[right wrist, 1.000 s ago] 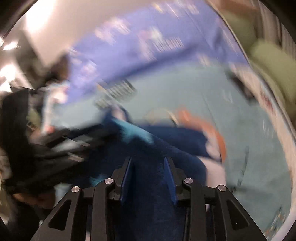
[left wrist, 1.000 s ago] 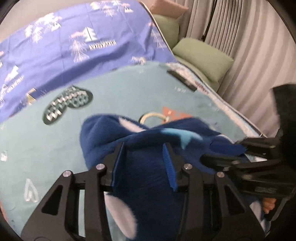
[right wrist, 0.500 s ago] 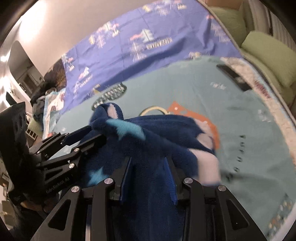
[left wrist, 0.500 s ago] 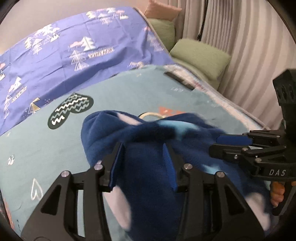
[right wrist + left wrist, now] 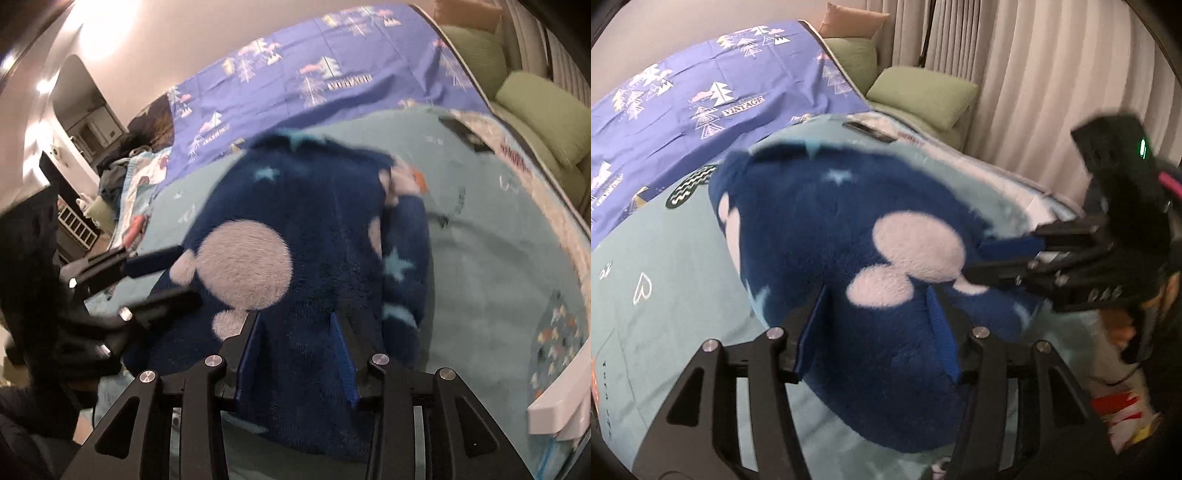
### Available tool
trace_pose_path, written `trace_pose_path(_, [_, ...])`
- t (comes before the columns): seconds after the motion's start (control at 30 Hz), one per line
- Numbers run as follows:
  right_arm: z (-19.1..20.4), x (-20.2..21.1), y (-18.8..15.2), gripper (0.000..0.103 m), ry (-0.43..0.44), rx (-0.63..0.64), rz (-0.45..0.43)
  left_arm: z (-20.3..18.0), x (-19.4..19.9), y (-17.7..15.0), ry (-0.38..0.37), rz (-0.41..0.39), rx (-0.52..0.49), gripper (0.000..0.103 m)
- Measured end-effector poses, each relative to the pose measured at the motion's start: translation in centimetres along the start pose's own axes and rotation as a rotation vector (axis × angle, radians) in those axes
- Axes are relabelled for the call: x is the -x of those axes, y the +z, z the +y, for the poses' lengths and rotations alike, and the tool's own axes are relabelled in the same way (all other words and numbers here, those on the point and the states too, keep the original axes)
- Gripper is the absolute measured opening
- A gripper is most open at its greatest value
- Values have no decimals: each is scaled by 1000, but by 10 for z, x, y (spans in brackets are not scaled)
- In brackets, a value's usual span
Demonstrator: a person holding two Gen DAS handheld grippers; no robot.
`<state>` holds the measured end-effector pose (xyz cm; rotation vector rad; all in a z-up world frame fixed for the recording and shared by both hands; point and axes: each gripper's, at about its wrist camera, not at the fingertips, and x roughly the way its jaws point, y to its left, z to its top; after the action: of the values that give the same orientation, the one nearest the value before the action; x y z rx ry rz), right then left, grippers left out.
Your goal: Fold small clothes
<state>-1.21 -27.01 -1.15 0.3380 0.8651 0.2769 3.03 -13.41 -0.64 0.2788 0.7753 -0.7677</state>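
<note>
A dark blue fleece garment [image 5: 831,221] with white mouse-head patches and pale stars lies bunched on the teal blanket [image 5: 665,277]. In the left wrist view my left gripper [image 5: 875,295] has the fleece bulging between its blue pads, and its jaws are opening. My right gripper [image 5: 1008,258] reaches in from the right and pinches the garment's edge. In the right wrist view the garment [image 5: 325,206] fills the gap of my right gripper [image 5: 295,319], pads pressed into the pile. There my left gripper [image 5: 173,277] comes in from the left onto the fleece.
A purple printed sheet [image 5: 683,92] covers the far half of the bed. Green cushions [image 5: 923,92] and a pleated curtain [image 5: 1034,74] stand at the back right. A dark flat object [image 5: 461,133] lies on the teal blanket [image 5: 498,258]. A white ledge [image 5: 557,413] sits at bottom right.
Both grippers have carried the fleece forward across the blanket, so it now covers the orange print and ring. A large white patch has turned up on top. The left jaws stand wider.
</note>
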Motion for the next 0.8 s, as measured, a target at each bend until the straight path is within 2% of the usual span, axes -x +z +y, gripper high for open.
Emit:
trace_pose_path(0.13, [5, 0, 4, 39, -24, 11, 7, -1, -2, -1, 20, -16, 10, 58])
trace_pose_path(0.23, [-1, 9, 8, 48, 41, -18, 2, -1, 1, 2, 25, -18, -4, 62])
trace_pose_path(0.27, [-7, 14, 11, 55, 87, -45, -8, -1, 2, 2, 28, -19, -2, 65])
trace_pose_path(0.33, [-12, 23, 15, 75, 114, -72, -45, 2, 5, 4, 38, -24, 18, 72])
trace_pose_path(0.37, [-16, 30, 19, 92, 84, -76, -85, 4, 8, 5, 40, -29, 38, 77])
trace_pose_path(0.4, [-19, 36, 23, 101, 48, -72, -137, 8, 10, 6, 36, -34, 54, 82])
trace_pose_path(0.43, [-25, 40, 27, 103, 29, -61, -177, 12, 13, 7, 30, -41, 71, 83])
trace_pose_path(0.47, [-32, 39, 32, 103, 28, -54, -181, 22, 19, 10, 22, -68, 99, 85])
trace_pose_path(0.57, [-60, 20, 46, 103, 77, -110, -100, 50, 23, 16, 51, -122, 179, 96])
trace_pose_path(0.6, [-71, 10, 50, 103, 104, -148, -67, 62, 20, 18, 61, -122, 216, 96])
trace_pose_path(0.67, [-89, -7, 56, 103, 154, -198, -18, 84, 11, 20, 42, -101, 287, 96])
trace_pose_path(0.8, [-109, -39, 62, 103, 285, -241, 51, 119, -23, 18, -72, -15, 418, 96])
